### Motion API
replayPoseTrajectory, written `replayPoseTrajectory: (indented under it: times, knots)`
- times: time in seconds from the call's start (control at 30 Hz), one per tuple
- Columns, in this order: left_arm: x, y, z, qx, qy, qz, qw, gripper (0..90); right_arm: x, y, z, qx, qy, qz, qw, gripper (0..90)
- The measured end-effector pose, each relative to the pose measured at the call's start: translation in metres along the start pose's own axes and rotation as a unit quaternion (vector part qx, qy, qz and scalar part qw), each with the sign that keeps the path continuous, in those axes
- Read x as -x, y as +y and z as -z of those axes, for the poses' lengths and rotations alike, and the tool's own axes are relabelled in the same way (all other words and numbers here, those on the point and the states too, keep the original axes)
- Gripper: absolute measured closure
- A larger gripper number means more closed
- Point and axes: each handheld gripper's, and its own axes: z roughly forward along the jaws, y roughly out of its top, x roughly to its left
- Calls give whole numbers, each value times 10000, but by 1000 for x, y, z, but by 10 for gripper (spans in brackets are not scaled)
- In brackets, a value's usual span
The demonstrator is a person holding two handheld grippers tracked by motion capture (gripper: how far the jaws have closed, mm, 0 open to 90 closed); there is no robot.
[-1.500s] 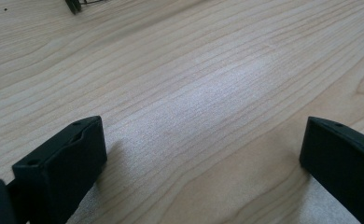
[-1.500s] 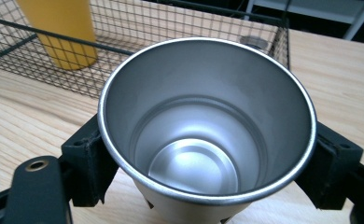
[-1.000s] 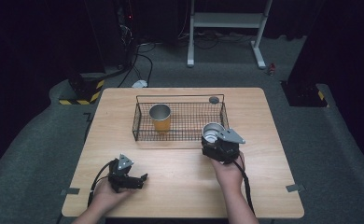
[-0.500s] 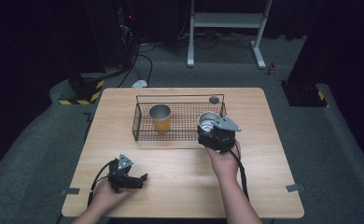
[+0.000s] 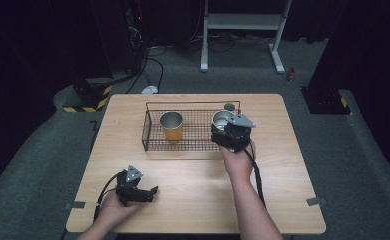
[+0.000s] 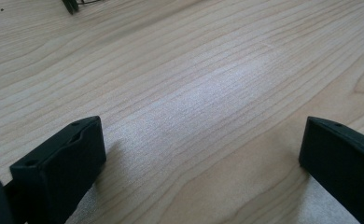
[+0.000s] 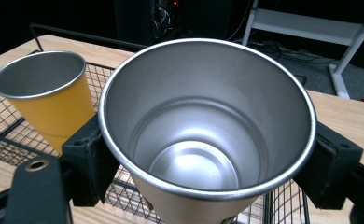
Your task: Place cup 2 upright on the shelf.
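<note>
A wooden table (image 5: 283,200) takes up the middle of the high view, standing on grey carpet with dark equipment behind it. On its far half sits a black wire basket (image 5: 155,142), long side running across the table. Inside the basket, toward its left end, a yellow cup (image 5: 172,125) with a bare metal inside stands upright; the right gripper view shows the same cup (image 7: 49,95) on the mesh floor, to the left of the held one. At the basket's right end the right gripper (image 5: 227,131) is clamped on a steel cup (image 5: 222,119), which is upright with its mouth open to the camera. In the right gripper view that steel cup (image 7: 208,135) sits squarely between the two black jaws, one pressed against each side of its wall just below the rim, and it is above the basket's mesh; whether its base touches the mesh cannot be told. A small round dark object (image 5: 229,106) lies on the table just behind the basket's far right corner. The left gripper (image 5: 150,192) rests near the table's front left edge, well apart from the basket, its jaws spread wide over bare wood with nothing between them.
</note>
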Motion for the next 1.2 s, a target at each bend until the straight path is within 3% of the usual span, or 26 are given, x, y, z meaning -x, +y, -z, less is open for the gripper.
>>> replayPoseTrajectory:
  times: [0.47,0.6,1.1,1.2]
  knots:
    - [0,0,0,-2,-8,15,10000,5,-2,15,-38,-193,-12,-74,9998,186]
    - [0,0,-1,-3,-3,3,10000,4,-1,17,-52,-378,-62,-117,9992,186]
    - [0,0,0,-11,2,-14,10000,4,-10,1,-84,-882,-63,44,9961,186]
    - [0,0,0,-12,1,-8,10000,4,-11,-1,-87,-972,-52,-21,9952,186]
